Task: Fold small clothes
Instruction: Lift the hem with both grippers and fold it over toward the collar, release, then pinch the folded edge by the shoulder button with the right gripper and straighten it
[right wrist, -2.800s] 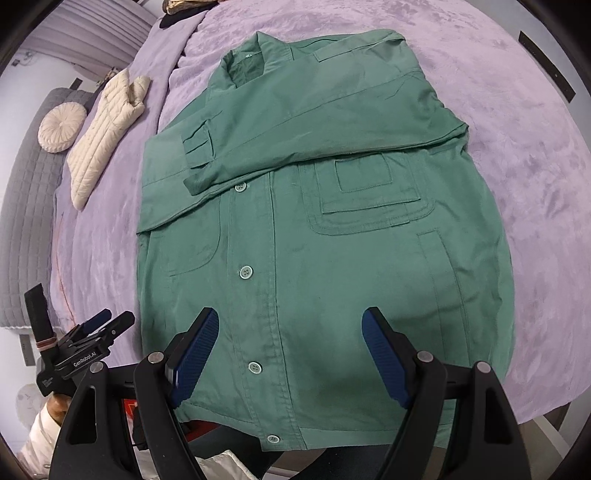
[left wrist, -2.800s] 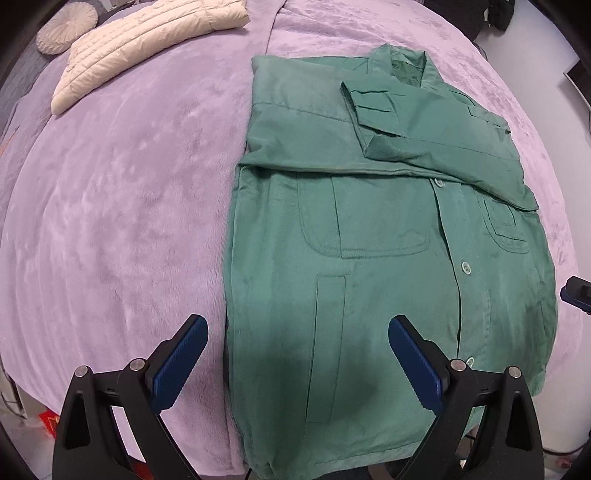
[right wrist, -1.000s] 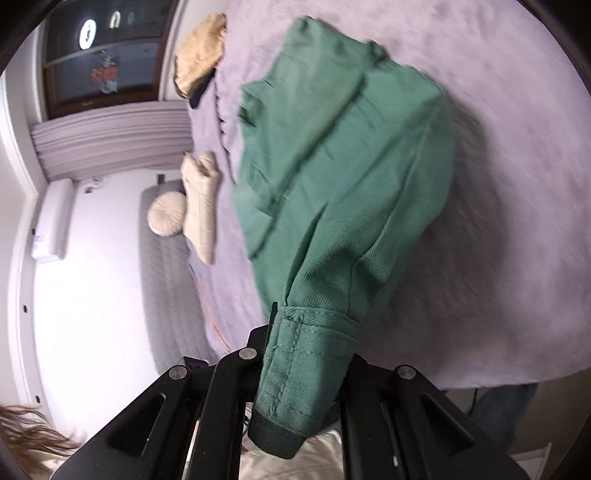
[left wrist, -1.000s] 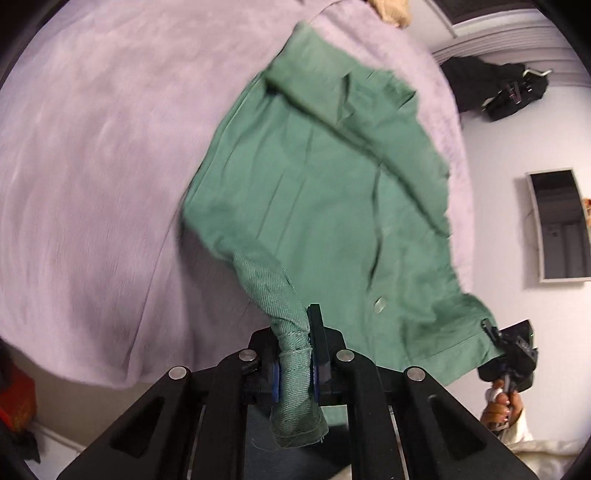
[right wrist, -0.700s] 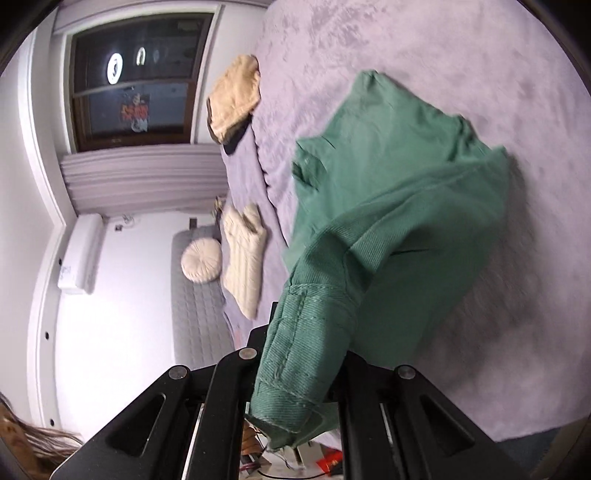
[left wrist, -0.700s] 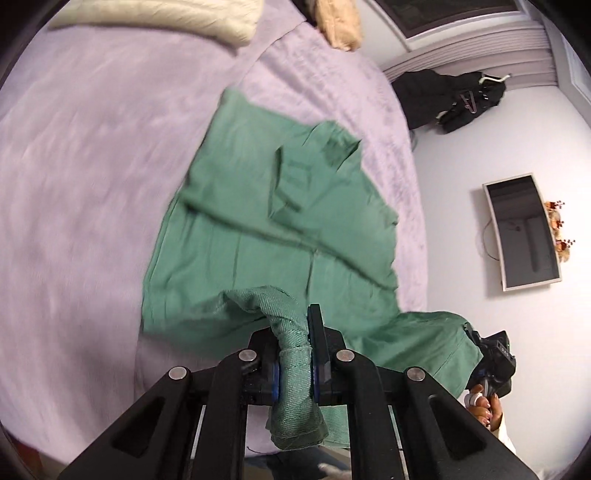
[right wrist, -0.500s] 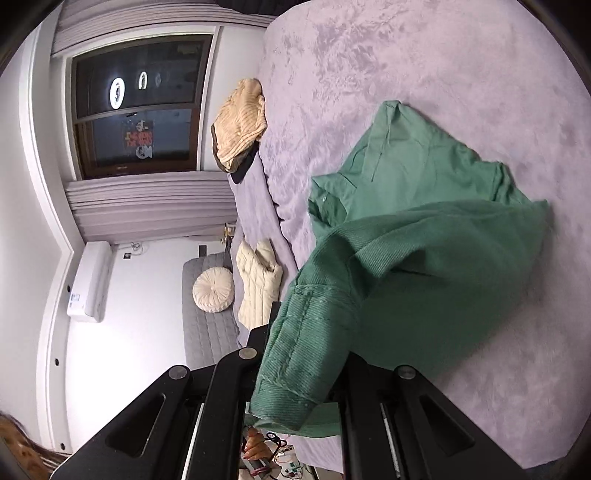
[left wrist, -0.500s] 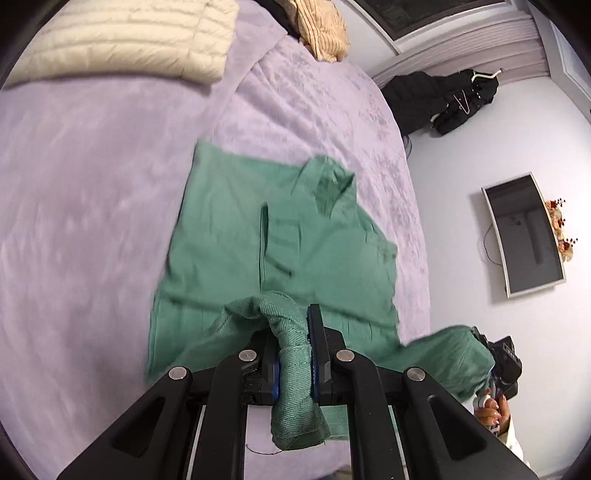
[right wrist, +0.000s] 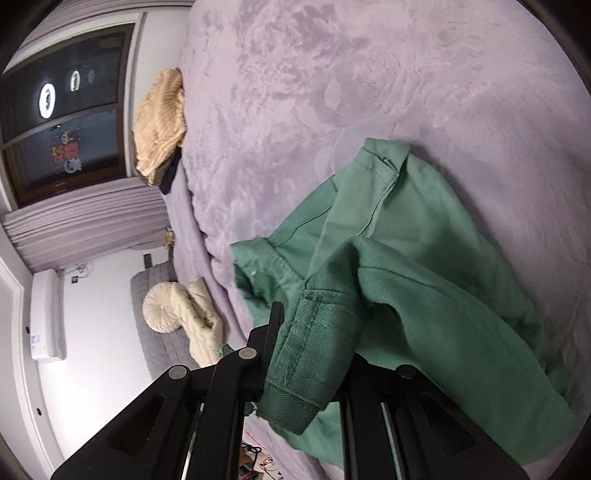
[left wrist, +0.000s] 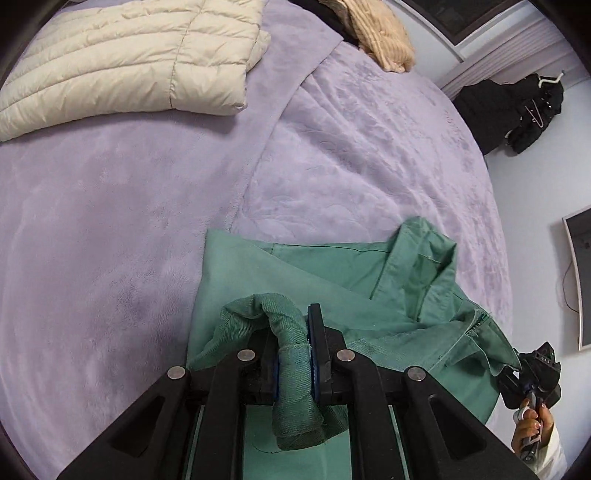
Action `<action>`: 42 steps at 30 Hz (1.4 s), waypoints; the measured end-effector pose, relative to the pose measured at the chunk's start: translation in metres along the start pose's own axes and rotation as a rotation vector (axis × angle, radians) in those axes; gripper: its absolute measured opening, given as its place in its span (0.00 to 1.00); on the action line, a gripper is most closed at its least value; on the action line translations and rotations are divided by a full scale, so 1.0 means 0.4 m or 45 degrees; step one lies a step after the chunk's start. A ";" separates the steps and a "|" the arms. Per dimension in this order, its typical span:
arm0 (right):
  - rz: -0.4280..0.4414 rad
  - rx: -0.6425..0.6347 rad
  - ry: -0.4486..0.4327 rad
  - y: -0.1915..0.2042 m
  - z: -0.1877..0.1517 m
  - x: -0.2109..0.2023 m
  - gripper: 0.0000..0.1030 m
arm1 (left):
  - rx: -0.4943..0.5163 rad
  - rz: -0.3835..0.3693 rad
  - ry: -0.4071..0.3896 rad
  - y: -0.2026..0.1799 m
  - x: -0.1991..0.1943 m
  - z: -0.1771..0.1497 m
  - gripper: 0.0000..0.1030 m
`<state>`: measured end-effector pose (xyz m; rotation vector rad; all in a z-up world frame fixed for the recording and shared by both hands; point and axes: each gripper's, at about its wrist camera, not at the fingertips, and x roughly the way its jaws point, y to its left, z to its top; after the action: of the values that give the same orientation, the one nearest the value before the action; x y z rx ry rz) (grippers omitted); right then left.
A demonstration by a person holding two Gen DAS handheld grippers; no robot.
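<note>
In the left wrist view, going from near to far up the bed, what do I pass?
Left gripper clamped on the green jacket → bare purple blanket → cream puffer jacket → tan knit sweater at the far edge.

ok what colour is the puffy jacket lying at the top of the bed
Cream, an off-white quilted jacket. It shows best in the left wrist view, lying on the lilac blanket.

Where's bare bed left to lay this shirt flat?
Widest bare patch of purple blanket: left of the green shirt, below the cream puffer jacket. Also beyond the collar, toward the tan sweater. Top-left is crowded.
</note>
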<state>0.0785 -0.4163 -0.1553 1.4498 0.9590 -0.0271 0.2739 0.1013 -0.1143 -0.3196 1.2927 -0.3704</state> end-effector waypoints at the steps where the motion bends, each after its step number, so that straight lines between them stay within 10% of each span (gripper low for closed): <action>1: -0.020 0.008 0.011 -0.011 0.018 0.022 0.13 | -0.006 0.018 0.006 0.005 0.015 0.002 0.12; 5: -0.032 0.064 0.028 -0.047 0.051 0.061 0.20 | 0.025 0.119 0.031 0.008 0.036 0.013 0.33; 7: -0.014 0.054 0.021 -0.043 0.053 0.056 0.34 | 0.084 0.224 -0.033 -0.001 0.007 0.019 0.75; 8: -0.003 0.041 0.006 -0.037 0.054 0.046 0.58 | 0.109 0.282 -0.087 -0.005 -0.017 0.021 0.96; 13: -0.075 -0.226 -0.091 0.075 0.051 -0.031 0.69 | 0.164 0.333 -0.182 -0.008 -0.104 0.038 0.97; 19: -0.539 -0.813 -0.028 0.228 -0.023 0.049 0.68 | 0.340 0.376 -0.095 -0.081 -0.010 0.025 0.97; 24: -0.910 -1.024 -0.205 0.255 -0.033 0.089 0.68 | 0.358 0.429 -0.094 -0.113 0.066 0.031 0.97; 28: -0.923 -0.931 -0.172 0.200 0.029 0.073 0.68 | 0.279 0.434 -0.055 -0.068 0.100 0.060 0.97; 29: -0.949 -0.938 -0.153 0.191 0.035 0.083 0.57 | 0.254 0.435 -0.046 -0.057 0.110 0.066 0.96; 30: -0.968 -0.957 -0.123 0.183 0.039 0.099 0.15 | 0.233 0.444 -0.042 -0.049 0.120 0.069 0.96; 31: -0.969 -0.969 -0.086 0.179 0.041 0.118 0.09 | 0.219 0.462 -0.044 -0.045 0.130 0.069 0.96; 35: -0.966 -1.071 -0.180 0.201 0.032 0.107 0.09 | 0.235 0.530 -0.053 -0.045 0.162 0.058 0.96; 42: -0.824 -0.719 -0.201 0.120 0.123 0.056 0.27 | 0.229 0.599 -0.045 -0.020 0.174 0.051 0.96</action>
<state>0.1455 -0.4363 -0.1370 0.5772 1.1538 -0.3160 0.3090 0.0641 -0.1663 0.1313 1.2457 -0.0780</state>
